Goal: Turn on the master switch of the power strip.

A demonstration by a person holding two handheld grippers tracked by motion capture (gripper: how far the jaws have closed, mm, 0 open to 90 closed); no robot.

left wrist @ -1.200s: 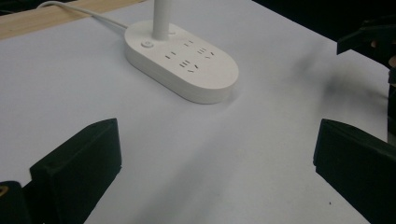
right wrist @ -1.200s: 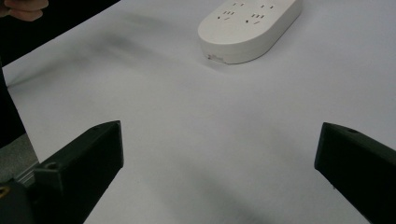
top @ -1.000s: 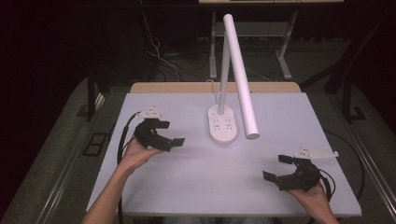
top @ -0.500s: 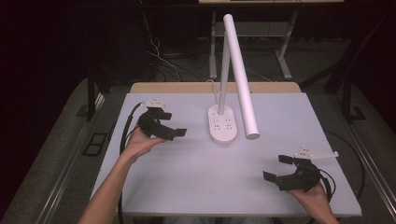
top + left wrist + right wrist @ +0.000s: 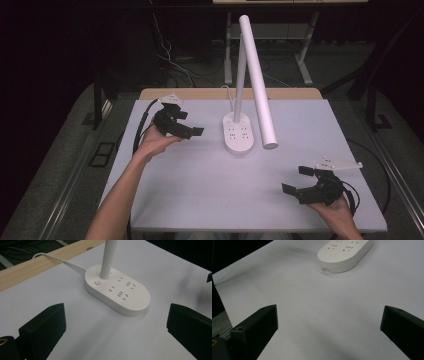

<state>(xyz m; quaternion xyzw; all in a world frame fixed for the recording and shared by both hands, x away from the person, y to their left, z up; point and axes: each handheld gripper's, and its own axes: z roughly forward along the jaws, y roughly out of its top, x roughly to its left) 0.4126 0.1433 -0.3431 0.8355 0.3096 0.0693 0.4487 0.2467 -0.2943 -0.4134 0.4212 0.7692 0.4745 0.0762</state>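
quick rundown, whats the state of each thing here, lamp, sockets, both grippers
desk lamp: upright on its base, head tilted down, no light showing
base sockets: empty, nothing plugged in
lamp cord: attached, trailing off the table's back edge
left gripper: open, empty
right gripper: open, empty

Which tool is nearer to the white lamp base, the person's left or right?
Left. The left tool hovers just beside the lamp base, on its left and open toward it. The right tool sits farther off, near the table's front right corner, also open.

No readable text or brand anywhere (the lamp base (image 5: 117, 293) bears just a power symbol on its button).
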